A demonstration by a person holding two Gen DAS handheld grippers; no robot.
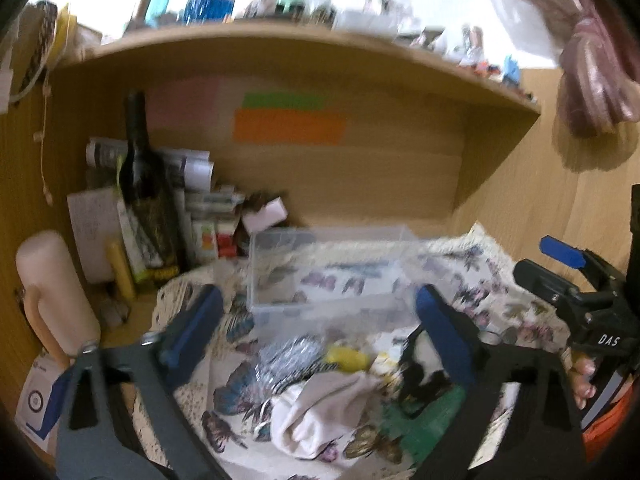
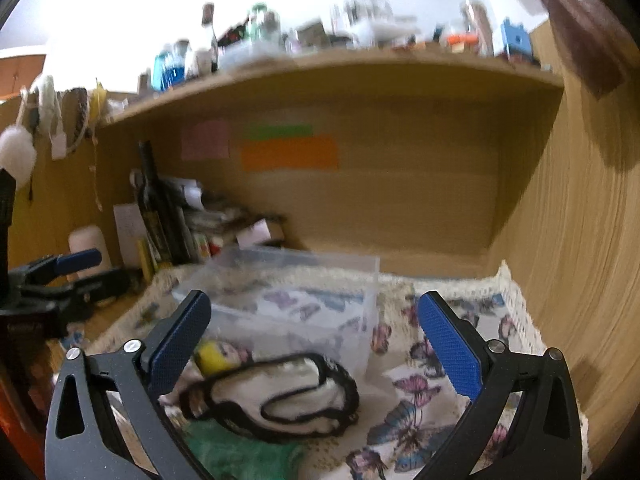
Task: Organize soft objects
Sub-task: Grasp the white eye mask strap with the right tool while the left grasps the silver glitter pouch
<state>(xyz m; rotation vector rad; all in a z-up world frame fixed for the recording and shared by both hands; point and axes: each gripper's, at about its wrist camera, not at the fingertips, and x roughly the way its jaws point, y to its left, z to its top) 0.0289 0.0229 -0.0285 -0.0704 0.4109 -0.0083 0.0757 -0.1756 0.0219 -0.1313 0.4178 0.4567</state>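
Note:
A pile of soft things lies on the butterfly-print cloth (image 1: 480, 276): a silver scrubber (image 1: 288, 360), a yellow piece (image 1: 346, 358), a cream cloth (image 1: 320, 408), a green cloth (image 1: 424, 420) and a white pad with black trim (image 2: 276, 396). A clear plastic box (image 1: 324, 268) stands just behind the pile and looks empty. My left gripper (image 1: 320, 336) is open above the pile. My right gripper (image 2: 316, 340) is open above the white pad, and it also shows at the right of the left wrist view (image 1: 568, 264).
A dark bottle (image 1: 140, 184), papers, small boxes and a cream cylinder (image 1: 52, 292) crowd the back left corner. A wooden shelf (image 1: 304, 48) with bottles and jars hangs overhead. A wooden side wall (image 2: 576, 240) stands close on the right.

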